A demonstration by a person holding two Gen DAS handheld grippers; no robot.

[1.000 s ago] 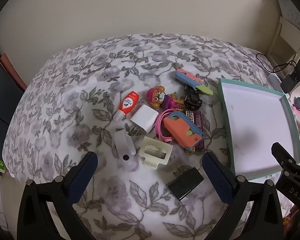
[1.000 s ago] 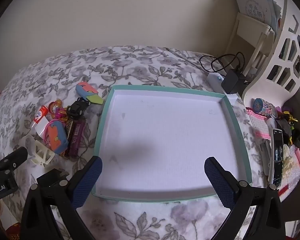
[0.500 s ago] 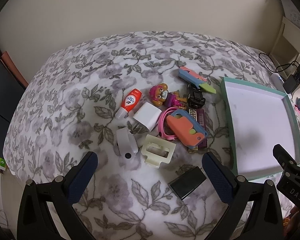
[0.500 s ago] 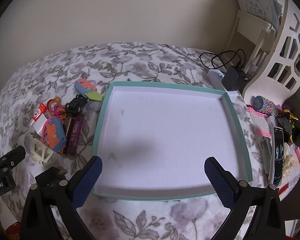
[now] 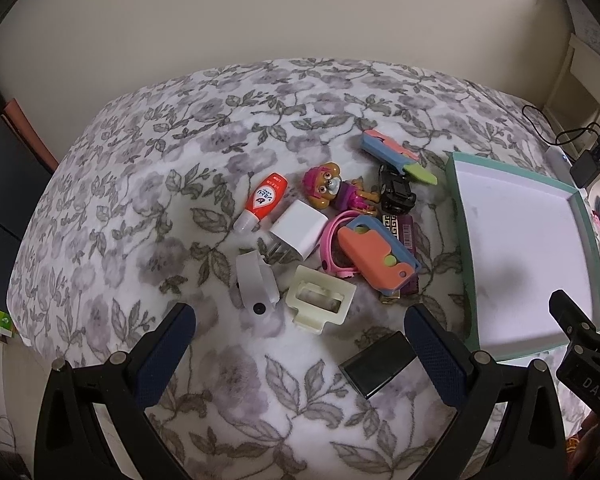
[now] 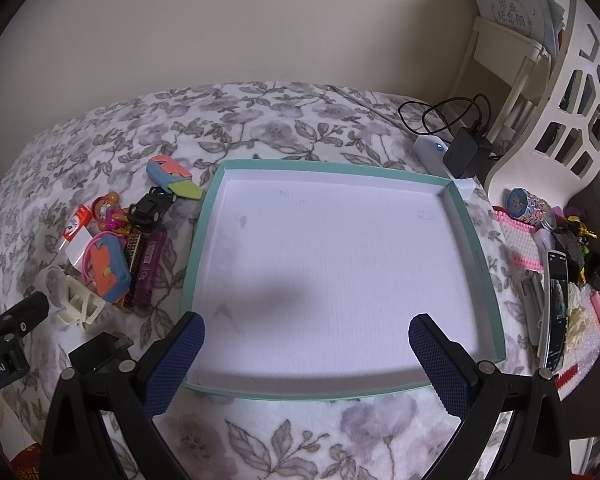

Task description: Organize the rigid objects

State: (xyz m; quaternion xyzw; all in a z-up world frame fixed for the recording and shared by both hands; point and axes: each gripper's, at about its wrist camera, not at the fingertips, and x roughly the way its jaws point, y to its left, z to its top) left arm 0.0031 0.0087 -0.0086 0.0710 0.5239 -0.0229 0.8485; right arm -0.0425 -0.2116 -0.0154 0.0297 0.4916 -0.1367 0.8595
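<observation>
So you are at the very start: the teal-rimmed tray (image 6: 474, 240) holds nothing, and every piece is left to move. Your left gripper (image 5: 300, 320) hangs with its fingers spread and empty above the pile; your right gripper (image 6: 306, 332) is likewise spread and empty over the tray's near edge. The pile lies just left of the tray: a cream clip (image 5: 320, 298), a white charger (image 5: 298, 229), an orange tube (image 5: 264, 200), a pup figure (image 5: 326, 186), a black toy car (image 5: 396, 192) and an orange-and-blue toy (image 5: 376, 258), with a black block (image 5: 378, 364) nearest you. All of it rests on a floral bedspread (image 5: 160, 208) against a plain beige wall (image 6: 260, 20); a white lattice shelf (image 6: 572, 92) and a cabled adapter (image 6: 466, 152) sit to the right.
</observation>
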